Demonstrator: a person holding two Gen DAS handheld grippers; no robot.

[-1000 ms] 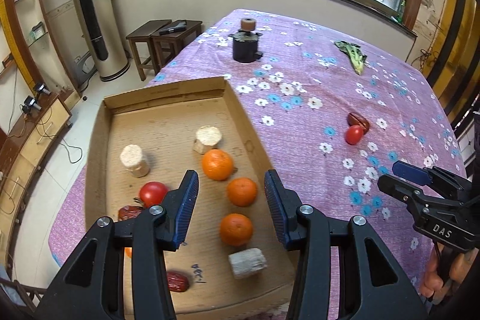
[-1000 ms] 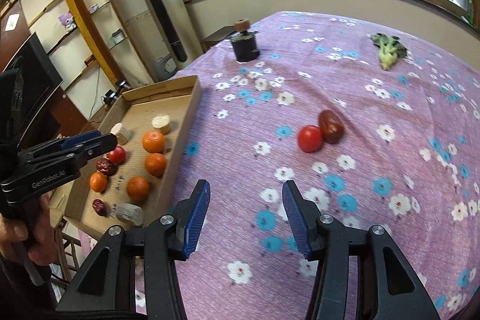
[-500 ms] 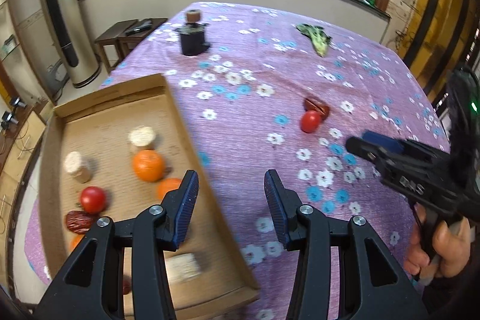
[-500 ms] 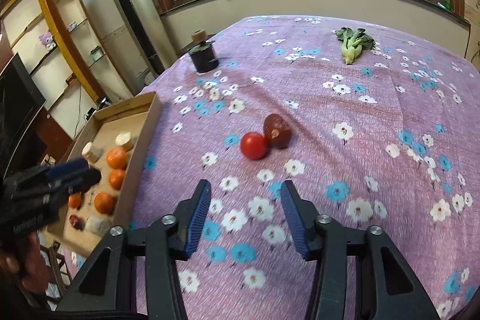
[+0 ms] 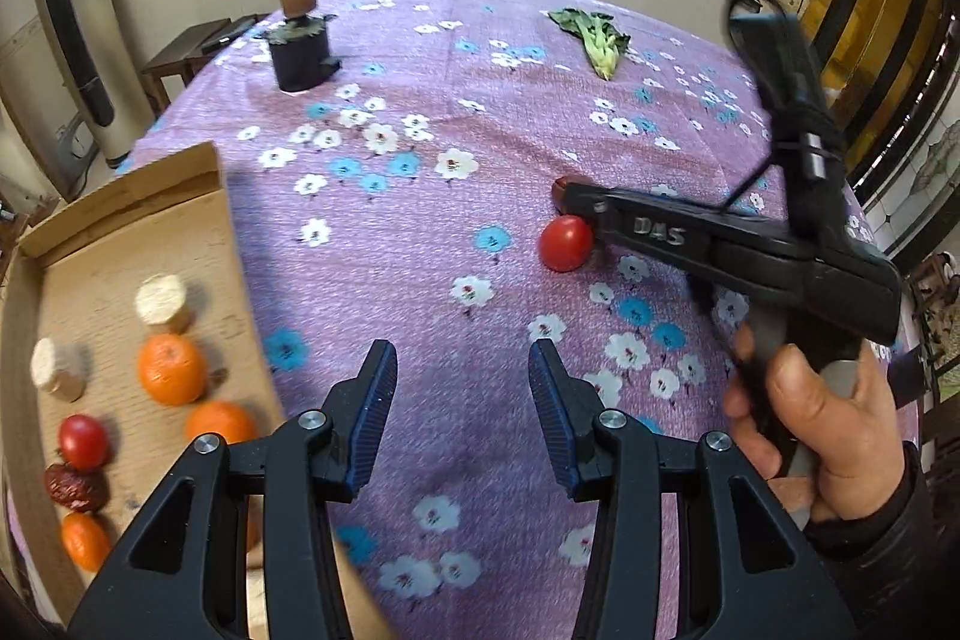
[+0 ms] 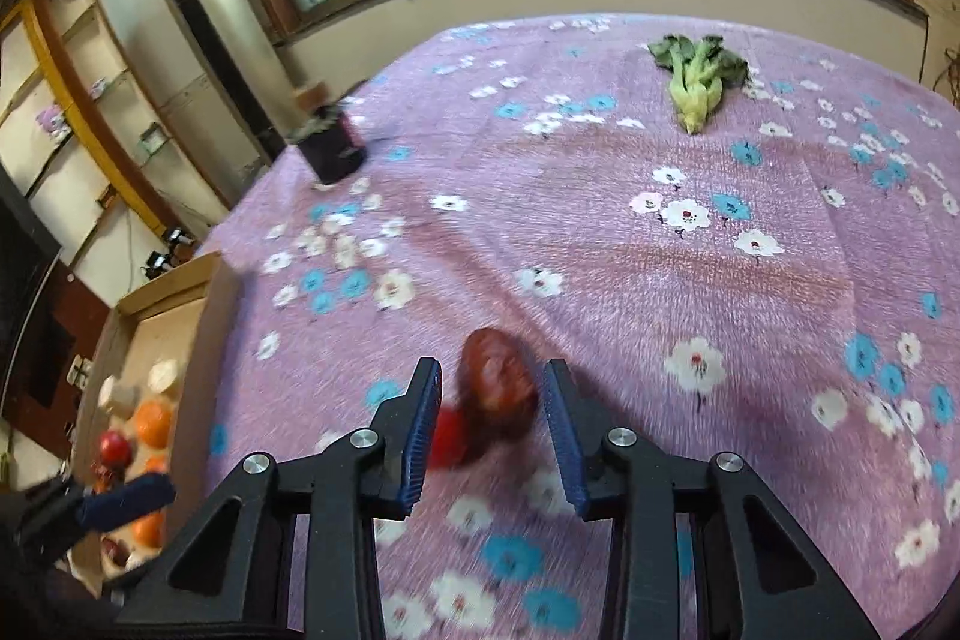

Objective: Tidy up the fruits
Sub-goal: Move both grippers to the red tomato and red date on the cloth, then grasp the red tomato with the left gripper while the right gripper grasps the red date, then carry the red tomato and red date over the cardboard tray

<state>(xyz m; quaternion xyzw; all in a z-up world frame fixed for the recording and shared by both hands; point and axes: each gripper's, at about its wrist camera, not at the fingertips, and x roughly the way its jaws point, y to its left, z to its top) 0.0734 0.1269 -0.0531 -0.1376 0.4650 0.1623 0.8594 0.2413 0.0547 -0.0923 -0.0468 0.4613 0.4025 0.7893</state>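
Big purple flowered tablecloth (image 5: 420, 232) fills most of both views. My cardboard tray (image 5: 126, 196) sits at the left edge of the left wrist frame, and it's got oranges (image 5: 171, 369), a small tomato (image 5: 84, 441), a date (image 5: 75, 487) and a couple of pale chunks (image 5: 161, 303) in it.

My right gripper (image 6: 489, 430) is down at the cloth, lower middle of its own frame, jaws spread with the dark red date (image 6: 497, 391) sitting between the pads. There's a gap on both sides, so nothing's clamped yet. The picture is blurry there. A red tomato (image 6: 447, 439) is tucked just beside the date, partly behind my left-hand pad. In the left wrist frame that same tomato (image 5: 564, 243) shows right of center, touching the tip of the right gripper.

My left gripper (image 5: 462, 415) hangs over bare cloth at the bottom center, jaws wide apart, holding nothing.

Upper part of the frames: a dark pot (image 5: 300, 52) at upper left, a leafy green (image 5: 597, 37) at upper right.
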